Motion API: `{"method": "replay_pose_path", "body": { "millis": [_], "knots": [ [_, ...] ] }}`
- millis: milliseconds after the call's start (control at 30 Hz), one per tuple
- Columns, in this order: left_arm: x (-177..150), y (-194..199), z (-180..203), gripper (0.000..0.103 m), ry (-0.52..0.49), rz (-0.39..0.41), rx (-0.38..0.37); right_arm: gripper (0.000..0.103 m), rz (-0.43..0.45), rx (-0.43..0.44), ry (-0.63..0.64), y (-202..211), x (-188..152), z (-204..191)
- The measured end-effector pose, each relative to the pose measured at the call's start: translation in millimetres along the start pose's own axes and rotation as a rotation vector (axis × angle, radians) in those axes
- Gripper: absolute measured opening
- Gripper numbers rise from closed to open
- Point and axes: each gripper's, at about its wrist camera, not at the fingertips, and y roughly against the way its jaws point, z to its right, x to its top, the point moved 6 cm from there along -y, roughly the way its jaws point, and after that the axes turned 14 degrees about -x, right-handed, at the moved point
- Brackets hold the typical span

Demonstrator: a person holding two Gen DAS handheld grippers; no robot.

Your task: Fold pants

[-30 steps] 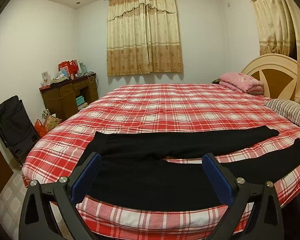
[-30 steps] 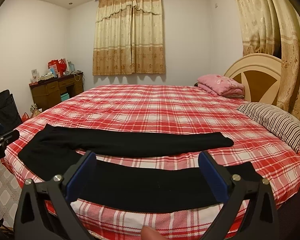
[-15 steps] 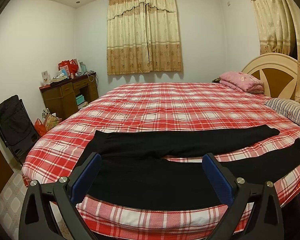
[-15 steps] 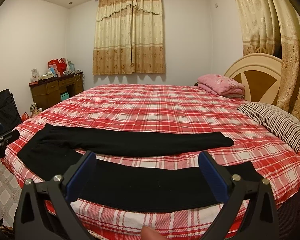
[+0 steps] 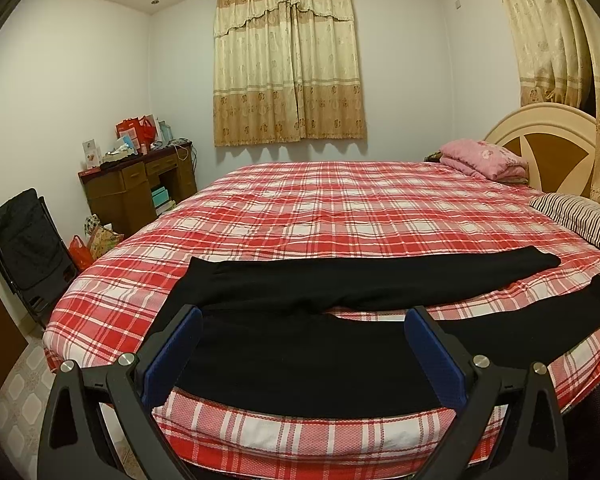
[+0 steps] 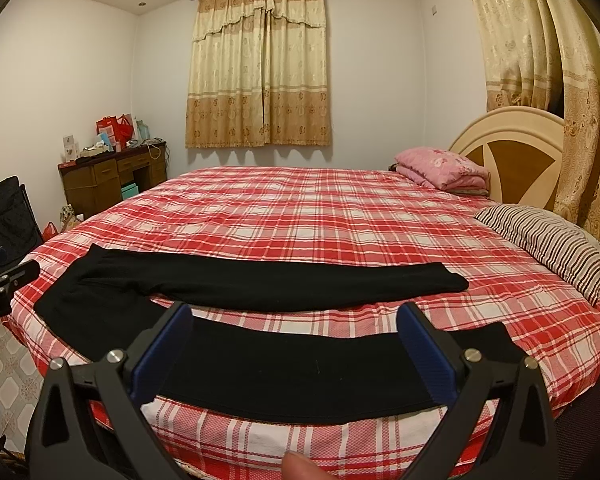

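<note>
I see black pants (image 5: 319, 344) spread along the bed's (image 5: 339, 208) near edge, beyond my left hand-held gripper (image 5: 303, 354) and right hand-held gripper (image 6: 294, 350), both open, empty. Curtained bedroom.

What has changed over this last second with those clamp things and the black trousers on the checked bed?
Nothing visibly changed. The black pants lie spread flat on the red plaid bedspread, and the left gripper and right gripper are open, hovering short of the fabric.
</note>
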Motion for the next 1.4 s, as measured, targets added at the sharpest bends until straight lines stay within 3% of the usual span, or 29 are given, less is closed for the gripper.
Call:
{"method": "replay_pose_path", "body": {
  "millis": [1067, 1200, 1400],
  "knots": [
    [-7.2, -21.1, -13.6, 0.102, -0.001, -0.040, 0.002, 0.103, -0.033, -0.001, 0.030, -7.9, -10.0, -4.7],
    [1.3, -50.6, -47.9, 0.102, -0.047, -0.053, 0.050, 0.103, -0.066, -0.008, 0.038, -22.2, -16.7, -4.1],
    [11.2, -120.2, -161.0, 0.102, 0.056, -0.150, 0.130, 0.103, -0.148, 0.001, 0.030, -53.8, -34.3, 1.0]
  ]
}}
